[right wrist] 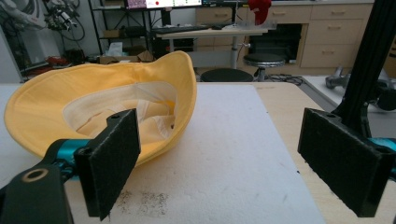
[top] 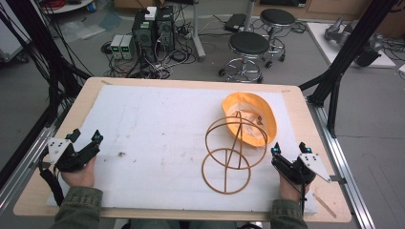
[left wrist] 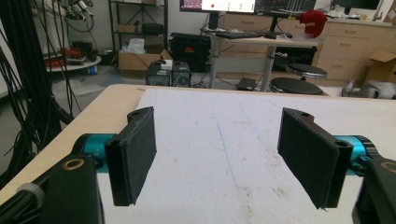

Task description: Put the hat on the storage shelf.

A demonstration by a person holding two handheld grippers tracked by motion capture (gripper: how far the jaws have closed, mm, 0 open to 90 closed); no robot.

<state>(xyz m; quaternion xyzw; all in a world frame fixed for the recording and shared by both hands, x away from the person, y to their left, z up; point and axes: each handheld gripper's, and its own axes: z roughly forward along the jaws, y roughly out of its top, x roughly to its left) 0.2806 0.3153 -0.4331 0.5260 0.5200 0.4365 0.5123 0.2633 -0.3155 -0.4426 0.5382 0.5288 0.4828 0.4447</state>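
Okay, wood worktop (top: 296,102) with white foam sheet (top: 157,124) | yellow hat (top: 253,112) upturned far right, wire stand (top: 231,152) beside | left gripper (top: 86,138), right gripper (top: 289,151) both spread, empty | stools (top: 249,45), cables on floor

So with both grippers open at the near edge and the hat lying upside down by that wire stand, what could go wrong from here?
1. The yellow hat lies partly under the wire hat stand, so pulling the hat may drag or tip the stand.
2. The hat's soft brim may fold or slip out of the right gripper if pinched near the edge.
3. The left gripper sits far from both, so it can't yet steady the stand.
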